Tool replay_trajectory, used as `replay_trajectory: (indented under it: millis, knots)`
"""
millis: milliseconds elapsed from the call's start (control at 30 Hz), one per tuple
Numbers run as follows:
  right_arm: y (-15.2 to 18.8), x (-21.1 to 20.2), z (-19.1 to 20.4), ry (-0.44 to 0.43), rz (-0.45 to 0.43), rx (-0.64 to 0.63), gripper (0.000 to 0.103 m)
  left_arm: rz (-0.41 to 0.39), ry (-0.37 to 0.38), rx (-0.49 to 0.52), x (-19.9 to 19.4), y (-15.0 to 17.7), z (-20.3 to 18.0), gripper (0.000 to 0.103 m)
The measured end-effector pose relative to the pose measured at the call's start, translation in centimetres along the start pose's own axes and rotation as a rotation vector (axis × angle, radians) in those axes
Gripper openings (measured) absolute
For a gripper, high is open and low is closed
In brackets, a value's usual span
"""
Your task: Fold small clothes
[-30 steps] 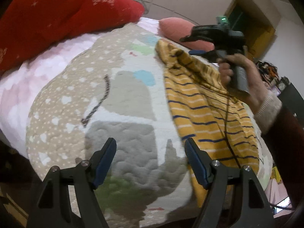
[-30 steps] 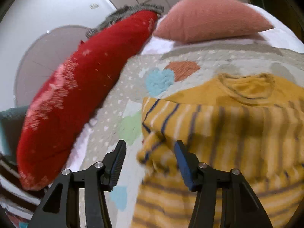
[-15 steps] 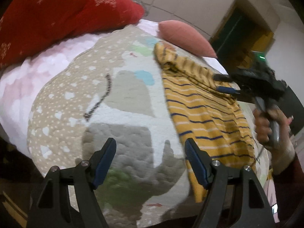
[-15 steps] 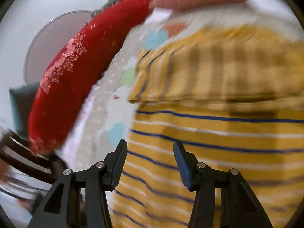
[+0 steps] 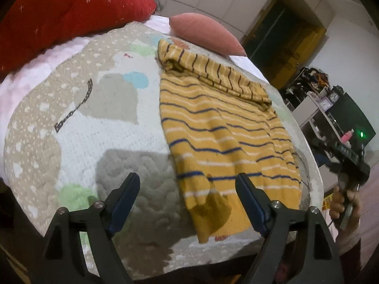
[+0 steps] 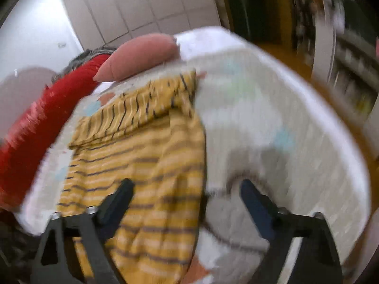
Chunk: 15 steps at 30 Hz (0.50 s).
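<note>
A small yellow sweater with navy and white stripes (image 5: 220, 127) lies flat on a patterned quilt (image 5: 99, 108), its far end folded over in a band. My left gripper (image 5: 187, 194) is open and empty, hovering above the sweater's near hem. My right gripper (image 6: 187, 196) is open and empty, over the sweater's right edge; the sweater (image 6: 142, 172) is blurred there. The right gripper's body also shows in the left wrist view (image 5: 350, 163), held off the bed's right side.
A red cushion (image 5: 59, 11) lies at the far left and a pink pillow (image 5: 206, 33) at the far end of the bed. Shelves with clutter (image 5: 331, 108) and a dark doorway (image 5: 279, 30) stand to the right.
My right gripper has let go of the sweater's far end and pulled back off the bed's right side. The far end now lies folded over. My left gripper has barely moved.
</note>
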State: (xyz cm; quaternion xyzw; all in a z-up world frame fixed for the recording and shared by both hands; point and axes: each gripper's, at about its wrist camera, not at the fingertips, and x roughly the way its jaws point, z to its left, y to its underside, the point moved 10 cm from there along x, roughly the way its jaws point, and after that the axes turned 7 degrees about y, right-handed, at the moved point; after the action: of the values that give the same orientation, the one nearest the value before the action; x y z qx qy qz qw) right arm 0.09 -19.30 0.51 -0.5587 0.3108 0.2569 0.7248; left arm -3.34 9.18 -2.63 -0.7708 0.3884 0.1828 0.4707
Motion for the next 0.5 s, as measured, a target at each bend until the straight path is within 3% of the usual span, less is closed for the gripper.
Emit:
replay_trajectory:
  millis: [167, 333, 500]
  knots:
    - [3.9, 0.8, -2.7, -0.113, 0.062, 0.128, 0.09, -0.004, -0.034, 0.056, -0.6, 0.3, -0.3, 0.082]
    - [6.9, 3.2, -3.3, -0.11, 0.108, 0.166, 0.09, 0.076, -0.018, 0.033, 0.9, 0.9, 0.1, 0.082]
    - [7.1, 3.3, -3.1, -0.112, 0.084, 0.148, 0.092, 0.131, 0.046, -0.034, 2.3, 1.7, 0.0, 0.082]
